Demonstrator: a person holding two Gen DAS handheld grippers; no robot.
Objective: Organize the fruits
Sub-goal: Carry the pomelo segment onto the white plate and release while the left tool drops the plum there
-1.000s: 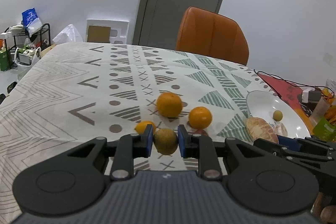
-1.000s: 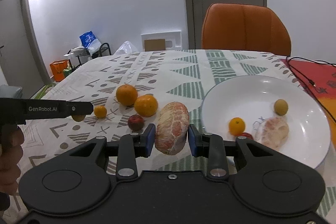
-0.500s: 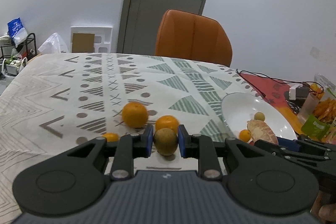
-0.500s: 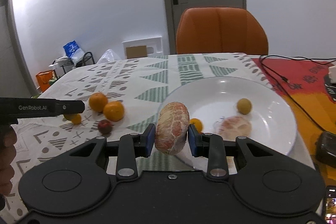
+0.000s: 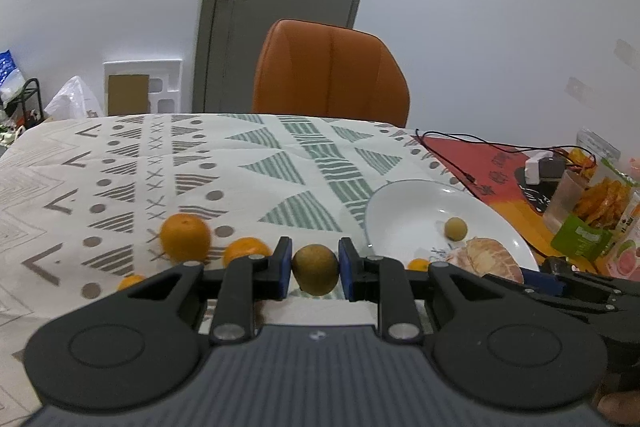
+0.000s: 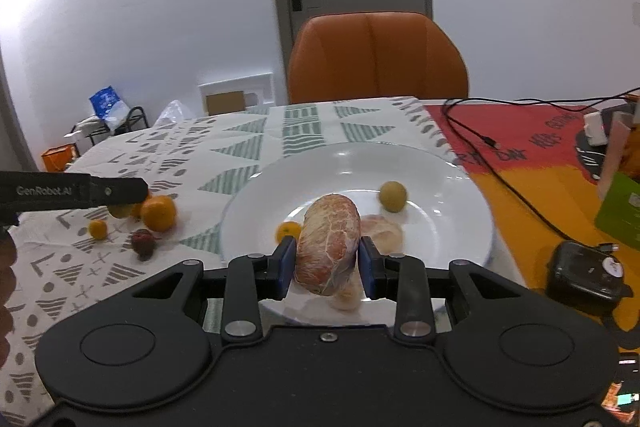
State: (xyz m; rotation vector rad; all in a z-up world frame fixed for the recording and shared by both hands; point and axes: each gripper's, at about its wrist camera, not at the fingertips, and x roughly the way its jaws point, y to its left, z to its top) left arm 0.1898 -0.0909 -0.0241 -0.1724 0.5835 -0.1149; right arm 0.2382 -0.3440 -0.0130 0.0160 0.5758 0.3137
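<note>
My left gripper (image 5: pixel 315 269) is shut on a brownish-green round fruit (image 5: pixel 315 269), held above the tablecloth just left of the white plate (image 5: pixel 404 203). Over the plate's (image 6: pixel 440 187) near half, my right gripper (image 6: pixel 327 261) is shut on a peeled pink grapefruit piece (image 6: pixel 327 251). On the plate lie a small green fruit (image 6: pixel 393 196), a small orange (image 6: pixel 289 231) and another peeled piece (image 6: pixel 382 233). Two oranges (image 5: pixel 185 237) (image 5: pixel 247 251), a tiny orange (image 5: pixel 129 281) and a dark red fruit (image 6: pixel 143 241) rest on the cloth to the left.
An orange chair (image 5: pixel 330 75) stands at the table's far edge. Right of the plate are a red-orange mat (image 6: pixel 532 163), black cables (image 6: pixel 500 155), a black device (image 6: pixel 586 277) and snack packets (image 5: pixel 596 203). The left gripper's side (image 6: pixel 72 191) reaches in from the left.
Both grippers have moved right toward the plate with their fruits. The right one now hangs over the plate's near half; the left one has come closer to the plate's left rim.
</note>
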